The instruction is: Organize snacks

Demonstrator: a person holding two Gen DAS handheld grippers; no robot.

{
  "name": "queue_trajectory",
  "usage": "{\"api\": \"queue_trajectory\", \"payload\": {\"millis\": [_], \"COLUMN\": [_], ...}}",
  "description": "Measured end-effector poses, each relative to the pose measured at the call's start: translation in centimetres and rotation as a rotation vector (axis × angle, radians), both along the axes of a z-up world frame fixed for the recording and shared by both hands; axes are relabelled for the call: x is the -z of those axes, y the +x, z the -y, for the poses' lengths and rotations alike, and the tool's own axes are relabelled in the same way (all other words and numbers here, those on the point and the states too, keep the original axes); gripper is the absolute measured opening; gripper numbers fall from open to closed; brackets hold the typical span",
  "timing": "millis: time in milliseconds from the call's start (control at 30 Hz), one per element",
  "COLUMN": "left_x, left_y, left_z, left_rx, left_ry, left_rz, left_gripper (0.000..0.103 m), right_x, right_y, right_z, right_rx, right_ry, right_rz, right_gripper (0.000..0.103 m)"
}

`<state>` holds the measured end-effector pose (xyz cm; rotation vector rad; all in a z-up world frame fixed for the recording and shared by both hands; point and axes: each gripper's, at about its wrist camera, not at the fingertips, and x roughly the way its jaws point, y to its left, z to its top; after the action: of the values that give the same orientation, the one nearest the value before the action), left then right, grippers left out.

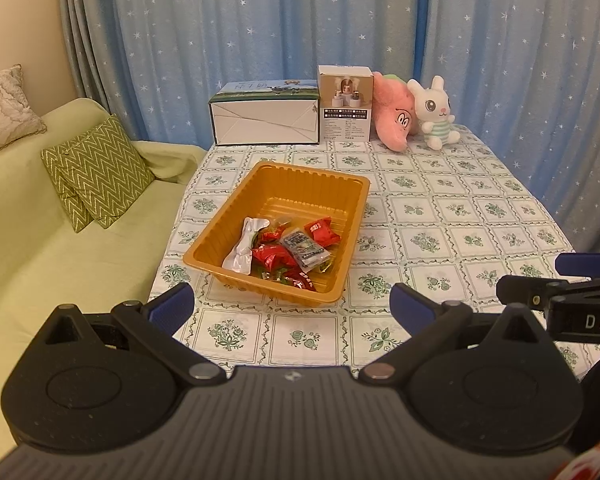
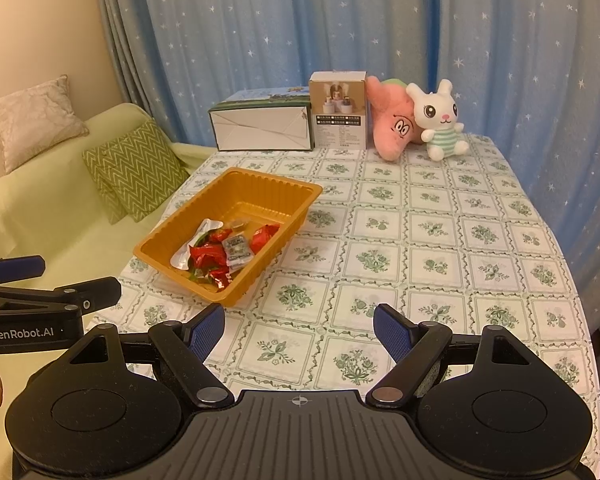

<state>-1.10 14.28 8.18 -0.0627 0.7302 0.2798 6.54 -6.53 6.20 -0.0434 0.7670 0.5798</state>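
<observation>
We hold both grippers with fingers spread wide and nothing between them: the left gripper [image 1: 292, 306] and the right gripper [image 2: 299, 330]. The orange tray [image 1: 220, 236] of wrapped snacks [image 1: 288, 252] sits just ahead of our left fingertips, forward-left of the right ones.

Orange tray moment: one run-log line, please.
left claw open, empty | right claw open, empty | snacks in orange tray | tablecloth bare of snacks
</observation>
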Motion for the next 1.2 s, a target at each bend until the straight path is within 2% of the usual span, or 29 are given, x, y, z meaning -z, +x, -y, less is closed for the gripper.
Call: {"api": "queue_trajectory", "payload": {"millis": [1200], "left_x": [0.37], "left_y": [0.15], "left_z": [0.28], "left_rx": [0.010], "left_ry": [-0.004], "left_rz": [-0.003], "left_gripper": [0.103], "right_x": [0.30], "right_y": [0.21], "right_z": [0.20], "right_rx": [0.012], "right_ry": [0.012], "right_rz": [-0.017], "right_gripper": [0.081]}}
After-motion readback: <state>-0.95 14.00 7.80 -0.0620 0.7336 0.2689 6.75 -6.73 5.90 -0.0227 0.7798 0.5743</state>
